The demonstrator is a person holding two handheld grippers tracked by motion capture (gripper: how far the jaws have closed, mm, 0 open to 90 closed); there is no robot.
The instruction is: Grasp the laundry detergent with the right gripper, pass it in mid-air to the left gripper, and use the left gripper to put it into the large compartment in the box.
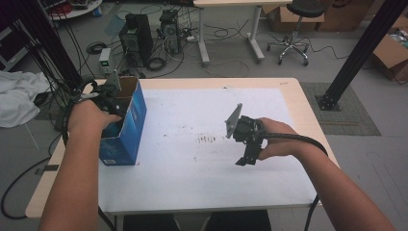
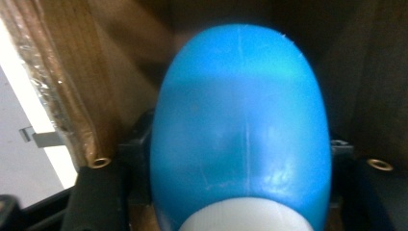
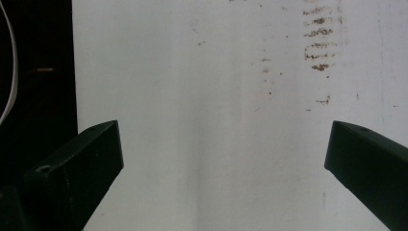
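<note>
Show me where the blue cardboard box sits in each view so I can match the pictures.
High view: the blue cardboard box stands at the table's left side, open-topped, with the left gripper reaching into it.
Left gripper view: its brown inner wall rises at left, beside a blue bottle.
Right gripper view: the camera faces the white sheet.
Shared landmark: the brown smudges on that sheet, upper right in the right gripper view.
</note>
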